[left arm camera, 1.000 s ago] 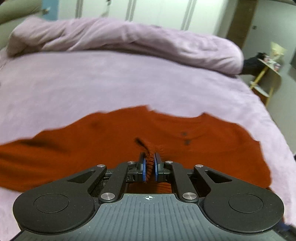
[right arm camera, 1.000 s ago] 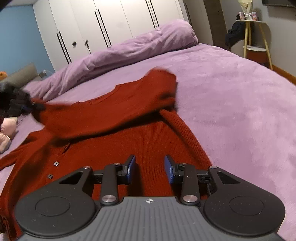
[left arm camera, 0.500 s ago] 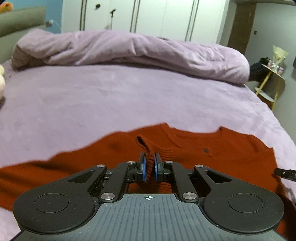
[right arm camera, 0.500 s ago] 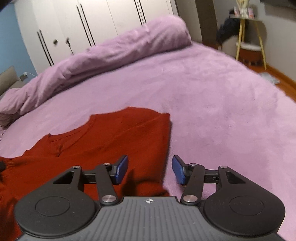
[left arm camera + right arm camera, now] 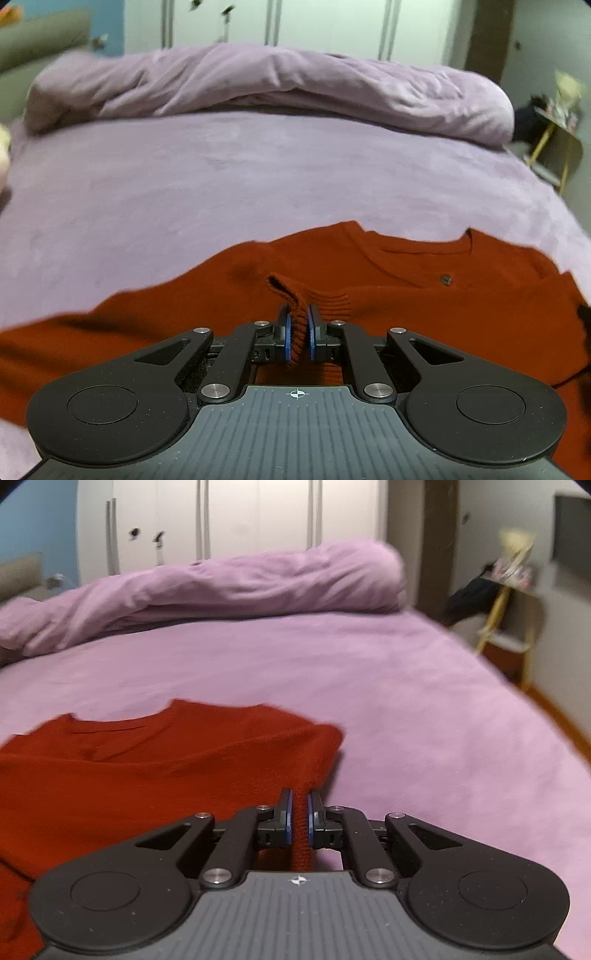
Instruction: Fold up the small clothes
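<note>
A second ago the right gripper (image 5: 299, 805) was open over the red sweater (image 5: 147, 775). Now its jaws are closing, with the sweater's right edge between them. The left gripper (image 5: 298, 321) stays clamped on a ribbed fold of the sweater. The sleeve that hung in the air is down, and the sweater lies flat on the purple bed (image 5: 406, 701).
</note>
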{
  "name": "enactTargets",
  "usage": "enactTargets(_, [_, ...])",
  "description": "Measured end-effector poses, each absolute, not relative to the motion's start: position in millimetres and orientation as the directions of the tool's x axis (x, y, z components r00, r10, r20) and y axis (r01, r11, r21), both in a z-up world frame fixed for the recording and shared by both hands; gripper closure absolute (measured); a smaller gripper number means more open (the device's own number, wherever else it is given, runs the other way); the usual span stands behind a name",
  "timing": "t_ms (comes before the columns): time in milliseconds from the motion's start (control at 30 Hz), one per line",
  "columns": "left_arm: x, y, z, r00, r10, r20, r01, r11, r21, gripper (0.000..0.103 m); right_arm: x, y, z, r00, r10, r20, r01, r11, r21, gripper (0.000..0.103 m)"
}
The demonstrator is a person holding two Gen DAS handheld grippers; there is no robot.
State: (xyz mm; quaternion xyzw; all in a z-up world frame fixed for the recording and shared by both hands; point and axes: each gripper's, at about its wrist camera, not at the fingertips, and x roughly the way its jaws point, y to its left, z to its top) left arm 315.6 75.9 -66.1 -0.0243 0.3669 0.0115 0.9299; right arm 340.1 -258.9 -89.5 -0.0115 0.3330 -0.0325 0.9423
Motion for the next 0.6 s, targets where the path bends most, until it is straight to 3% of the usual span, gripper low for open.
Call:
enactTargets(100, [322,62,-78,0.723,0.052,-0.689,-0.008,0.998,0.067,0.092,345,-259,-101,0.753,-0.122,-0.647,0.092,0.993,-0.080,0.097])
enactTargets(300, [326,78,-86,0.709,0.031,-0.705,-0.064,0.998,-0.020,0.093,339,-254,-101,0.779,-0.119,-0.616,0.049,0.990,-0.129,0.096])
enactTargets(400, [328,75,-85,0.720,0.048,-0.692,-0.056,0.998,0.011,0.092,336,-251,-98,0.805,-0.220,-0.551,0.108,0.968,-0.228,0.103])
enactTargets(500, [331,75,-89,0.702,0.083,-0.707,-0.069,0.996,0.048,0.082,346,-257,-101,0.760,-0.204,-0.618,0.114,0.977,-0.183,0.103])
enactTargets(600, [323,86,-85,0.702,0.088,-0.707,-0.115,0.993,0.009,0.073,338,-256,-92,0.784,-0.134,-0.607,0.090,0.991,-0.103,0.103])
